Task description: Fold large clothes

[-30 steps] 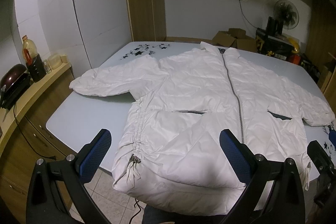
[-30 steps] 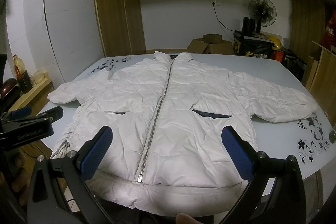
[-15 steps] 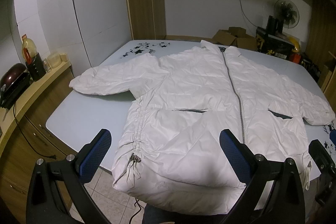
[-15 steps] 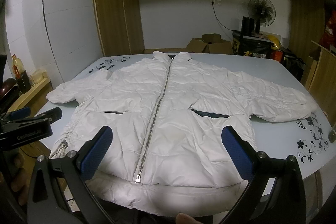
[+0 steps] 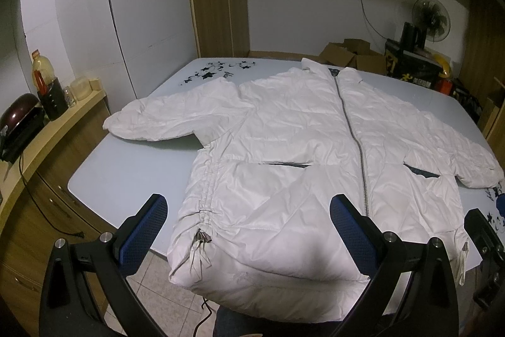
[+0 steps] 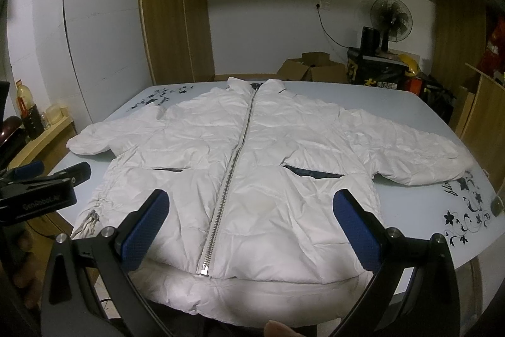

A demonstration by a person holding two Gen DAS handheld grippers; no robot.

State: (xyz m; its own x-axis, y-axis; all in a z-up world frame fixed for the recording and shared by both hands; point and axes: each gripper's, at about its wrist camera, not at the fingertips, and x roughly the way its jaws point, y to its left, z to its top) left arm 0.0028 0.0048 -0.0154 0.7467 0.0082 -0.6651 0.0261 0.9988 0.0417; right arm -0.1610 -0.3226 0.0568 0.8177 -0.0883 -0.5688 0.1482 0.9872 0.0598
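White jacket (image 5: pixel 300 166): flat on table (image 5: pixel 126 179), zipped, collar far, hem (overhanging) just ahead of left gripper (image 5: pixel 249 229) and right gripper (image 6: pixel 252 226), both spread, empty.

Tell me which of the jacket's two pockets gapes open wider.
The pocket right of the zipper in the right wrist view: it shows a wide band of dark lining. The other pocket is only a thin dark slit.
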